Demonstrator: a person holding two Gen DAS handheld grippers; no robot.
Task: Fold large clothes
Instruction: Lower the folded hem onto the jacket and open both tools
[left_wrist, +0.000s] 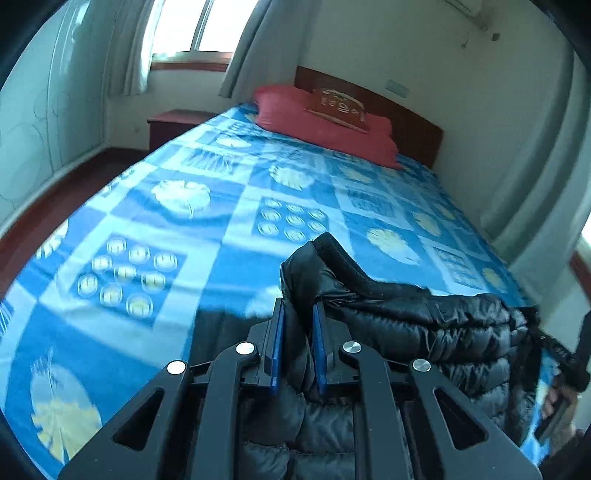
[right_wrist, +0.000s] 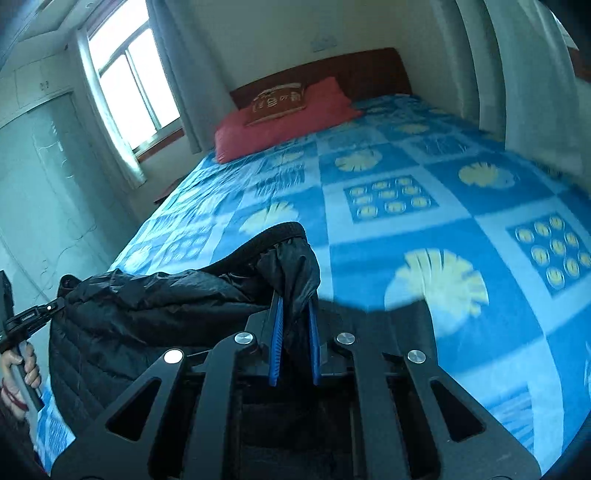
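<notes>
A black quilted puffer jacket is held stretched between my two grippers above the near end of the bed. My left gripper is shut on one end of the jacket, with fabric bunched between its blue pads. My right gripper is shut on the other end of the jacket, near its ribbed black hem band. The right gripper shows at the right edge of the left wrist view; the left one shows at the left edge of the right wrist view.
The bed has a blue blanket with shell and leaf squares. A red pillow with a dark red cushion lies by the wooden headboard. A nightstand, window and curtains stand to the left; a wall runs along the right.
</notes>
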